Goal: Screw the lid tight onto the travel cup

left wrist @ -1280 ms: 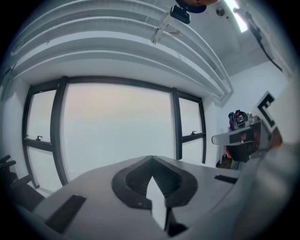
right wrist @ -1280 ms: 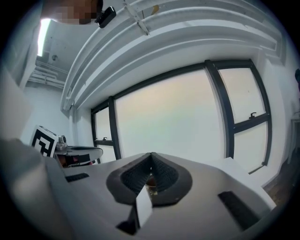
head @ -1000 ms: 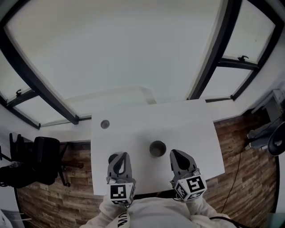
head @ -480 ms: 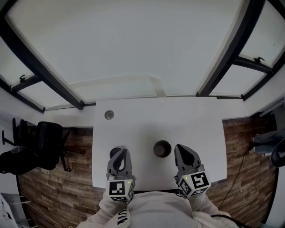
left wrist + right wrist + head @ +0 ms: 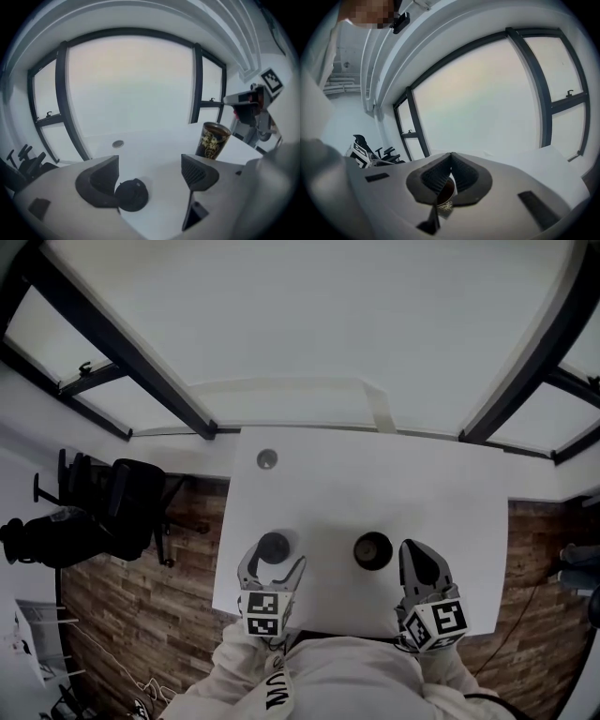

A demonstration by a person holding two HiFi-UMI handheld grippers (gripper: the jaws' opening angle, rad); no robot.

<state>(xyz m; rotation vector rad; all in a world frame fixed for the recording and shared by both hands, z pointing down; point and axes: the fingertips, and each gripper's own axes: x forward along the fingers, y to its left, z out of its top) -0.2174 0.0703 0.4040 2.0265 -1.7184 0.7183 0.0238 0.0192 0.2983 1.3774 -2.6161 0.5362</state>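
Head view: the left tongs (image 5: 273,563) are opening around the black lid (image 5: 274,547), which lies on the white table (image 5: 422,493). The right tongs (image 5: 412,554) are clenched and empty, with the open travel cup (image 5: 372,550) at their 9 o'clock.

Left gripper view: the lid lies close by the left jaw, so an off-centre squeeze may push it away.

Right gripper view: large windows (image 5: 487,93) at 12 o'clock, an office chair (image 5: 362,142) at 9.
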